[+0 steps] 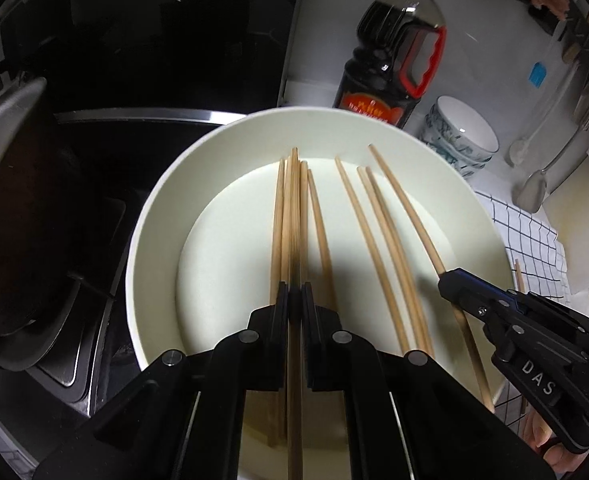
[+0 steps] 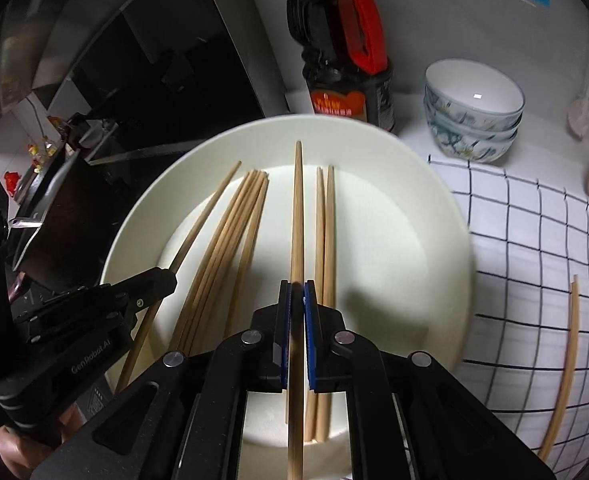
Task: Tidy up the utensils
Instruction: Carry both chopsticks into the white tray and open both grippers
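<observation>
While both grippers are hanging over the cream plate (image 1: 154, 216), we are pinching one chopstick (image 1: 294, 208) in the left gripper (image 1: 293, 300) and another chopstick (image 2: 297, 216) in the right gripper (image 2: 297, 300); we are judging them light, stiff, slippery; gripping mid-shaft is steadying them.

Left gripper (image 1: 294, 300), right gripper (image 2: 297, 300): fingers clamped.

Several wooden chopsticks (image 2: 230, 248) are laid lengthwise in a round cream ceramic plate (image 2: 414, 216), in a bundle at the left and a pair at the right. Behind the plate a dark plastic sauce bottle (image 2: 346, 80) is stood, and to its right a stack of patterned porcelain bowls (image 2: 472, 120). A white grid-checked cloth (image 2: 526, 248) is spread right of the plate, and a single wooden chopstick (image 2: 566, 360) is laid on it.
</observation>
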The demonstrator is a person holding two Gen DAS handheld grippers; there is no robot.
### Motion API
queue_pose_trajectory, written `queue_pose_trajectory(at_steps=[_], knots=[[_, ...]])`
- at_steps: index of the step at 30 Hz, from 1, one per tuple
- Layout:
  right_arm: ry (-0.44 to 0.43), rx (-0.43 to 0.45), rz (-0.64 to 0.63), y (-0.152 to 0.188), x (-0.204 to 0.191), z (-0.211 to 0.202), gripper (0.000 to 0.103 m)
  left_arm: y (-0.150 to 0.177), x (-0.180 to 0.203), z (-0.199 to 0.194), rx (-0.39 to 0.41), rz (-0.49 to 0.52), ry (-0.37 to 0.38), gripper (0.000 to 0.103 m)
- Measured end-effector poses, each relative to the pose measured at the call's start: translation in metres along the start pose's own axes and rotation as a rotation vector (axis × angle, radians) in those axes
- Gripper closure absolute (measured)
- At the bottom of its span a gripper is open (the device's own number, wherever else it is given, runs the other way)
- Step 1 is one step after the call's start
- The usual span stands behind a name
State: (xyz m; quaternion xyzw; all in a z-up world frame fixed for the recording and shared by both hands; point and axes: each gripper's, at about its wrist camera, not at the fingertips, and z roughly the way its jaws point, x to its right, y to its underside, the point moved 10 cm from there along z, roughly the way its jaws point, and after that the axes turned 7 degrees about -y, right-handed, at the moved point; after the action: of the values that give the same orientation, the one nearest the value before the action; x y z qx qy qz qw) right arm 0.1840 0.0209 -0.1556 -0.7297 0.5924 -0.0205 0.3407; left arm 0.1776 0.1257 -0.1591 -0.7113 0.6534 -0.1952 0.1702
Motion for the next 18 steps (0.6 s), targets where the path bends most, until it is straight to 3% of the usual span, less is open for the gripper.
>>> queue_pose_trajectory(at_steps=[14, 18], knots=[[0.048, -0.043, 0.036, -0.002, 0.009, 0.027, 0.097, -0.002, -0.007, 0.024, -0.047, 0.003, 0.002, 0.093], [0.069, -0.022, 0.025, -0.002, 0.009, 0.019, 0.093, -0.005, -0.017, 0.013, -0.012, -0.014, -0.036, 0.056]])
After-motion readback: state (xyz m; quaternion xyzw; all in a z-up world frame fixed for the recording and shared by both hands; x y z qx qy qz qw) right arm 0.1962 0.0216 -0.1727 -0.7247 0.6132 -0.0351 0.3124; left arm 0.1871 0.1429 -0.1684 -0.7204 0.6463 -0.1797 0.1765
